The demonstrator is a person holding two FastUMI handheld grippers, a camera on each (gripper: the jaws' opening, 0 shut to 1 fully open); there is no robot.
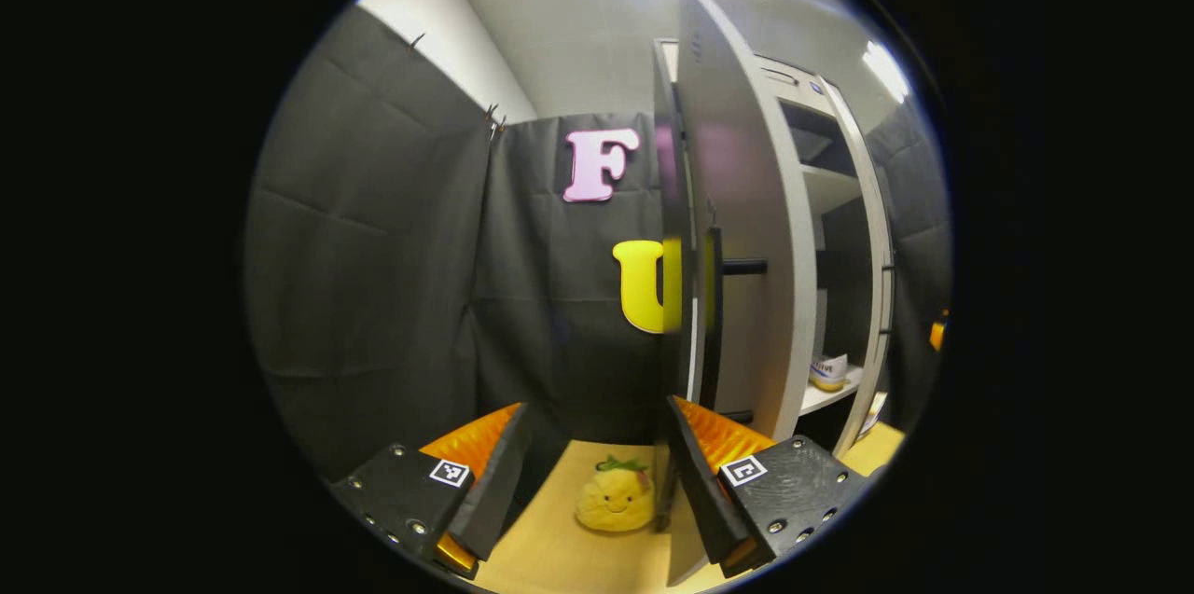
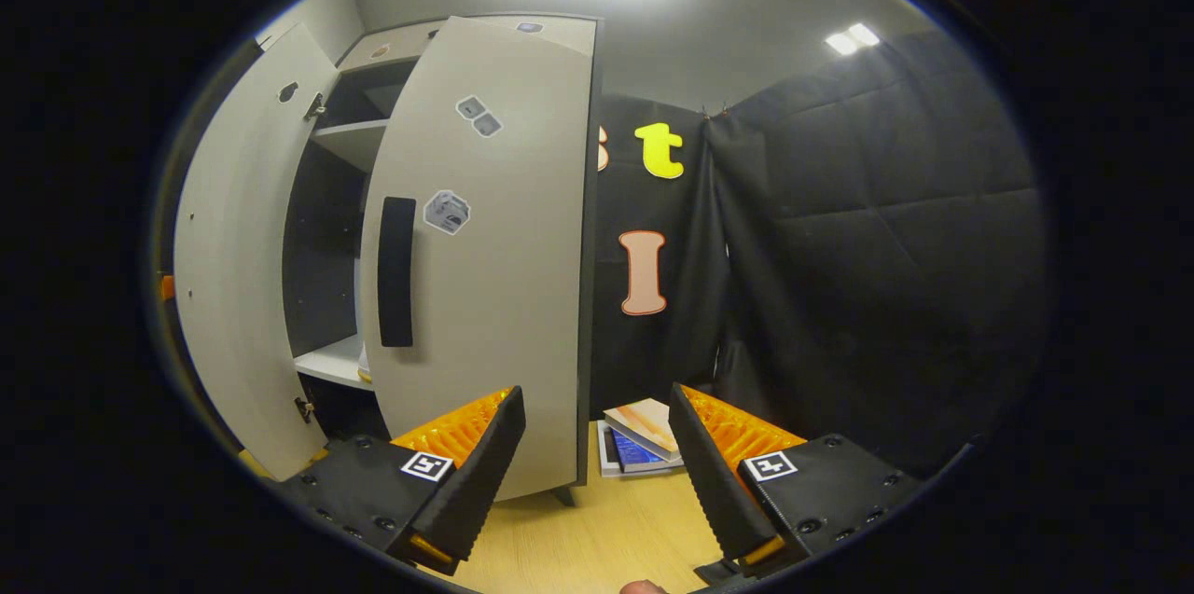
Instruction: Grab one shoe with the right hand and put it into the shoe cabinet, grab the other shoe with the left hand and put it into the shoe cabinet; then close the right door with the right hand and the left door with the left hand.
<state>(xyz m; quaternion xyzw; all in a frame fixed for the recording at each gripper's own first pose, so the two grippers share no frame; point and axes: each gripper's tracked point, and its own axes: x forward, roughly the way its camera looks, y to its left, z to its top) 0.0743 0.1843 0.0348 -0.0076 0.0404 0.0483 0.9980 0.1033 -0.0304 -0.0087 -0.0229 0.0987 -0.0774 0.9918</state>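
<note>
Left gripper (image 1: pixel 597 468): fingers apart, nothing between them. It points at the edge of the left door (image 1: pixel 737 230) of the tall pale grey shoe cabinet (image 1: pixel 844 202); that door stands open, seen nearly edge-on, with a dark vertical handle (image 1: pixel 712 314) on its face. Through the opening to the right of the door, shelves are visible. On a lower white shelf (image 1: pixel 826 396) sits a white shoe with a yellowish sole (image 1: pixel 828 372), partly hidden by the cabinet frame. I cannot tell whether a second shoe lies beside it.

On the light wooden floor (image 1: pixel 550 547), between the left fingers in the view but farther off, sits a small yellow plush toy with a green leaf top (image 1: pixel 614 496), close to the foot of the open door.

Right gripper (image 2: pixel 597 463): fingers apart, holding nothing. The right door (image 2: pixel 494 249) of the cabinet is partly swung in, its outer face toward the camera, carrying a black vertical handle (image 2: pixel 396 272) and a few small grey stickers (image 2: pixel 447 211). The left door (image 2: pixel 233 249) is wide open at the left of this view. Between the two doors the dark interior and white shelves show.

A small stack of books (image 2: pixel 639 435) lies on the floor beside the cabinet's right side, against the black cloth wall (image 2: pixel 867 277).
</note>
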